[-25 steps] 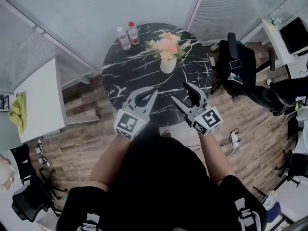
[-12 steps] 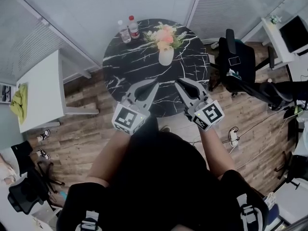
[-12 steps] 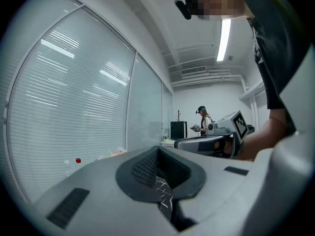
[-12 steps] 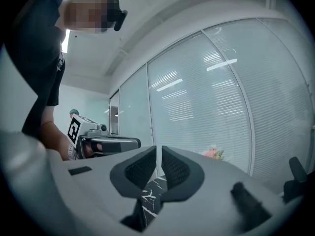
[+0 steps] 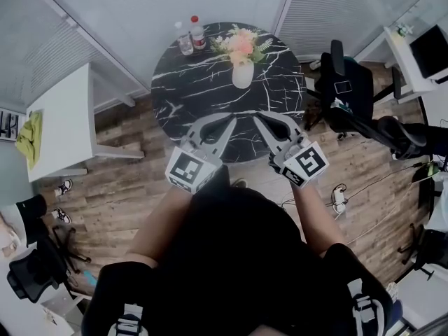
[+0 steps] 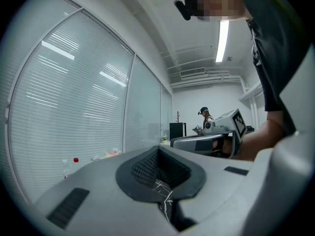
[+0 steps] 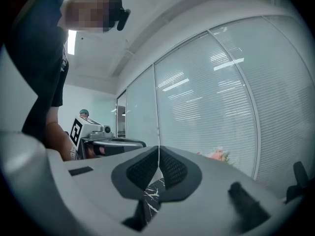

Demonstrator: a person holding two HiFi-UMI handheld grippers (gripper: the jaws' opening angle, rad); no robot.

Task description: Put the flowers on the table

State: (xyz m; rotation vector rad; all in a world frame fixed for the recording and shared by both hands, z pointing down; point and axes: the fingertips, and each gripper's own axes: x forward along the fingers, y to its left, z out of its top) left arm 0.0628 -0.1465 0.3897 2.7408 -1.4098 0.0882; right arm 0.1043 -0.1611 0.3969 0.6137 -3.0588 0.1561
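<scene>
Black marble desk (image 5: 199, 93) carried the flowers (image 5: 241, 45), upright in a white vase (image 5: 243, 75) near its far rim, at twelve o'clock from the left gripper (image 5: 226, 123) and right gripper (image 5: 260, 120), both empty with jaws pressed together, neither clearly nearer.

two clear water bottles stand side by side close to the glass wall, one with a pale cap (image 5: 185, 39) and one with a red cap (image 5: 199, 33). the partition walls (image 5: 140, 9) are glass backed by closed white blinds. a white desk (image 5: 66, 124) sits to the left on the wood-plank floor (image 5: 133, 187), with a green cloth (image 5: 29, 140) lying near its far edge. a black office chair (image 5: 344, 89) stands to the right. a white plug block with cables (image 5: 341, 200) lies on the floor. another desk in the upper right carries a dark monitor (image 5: 430, 51). a long ceiling light (image 6: 224, 33) glows overhead, and a person in a cap (image 6: 205, 117) stands far down the room.
</scene>
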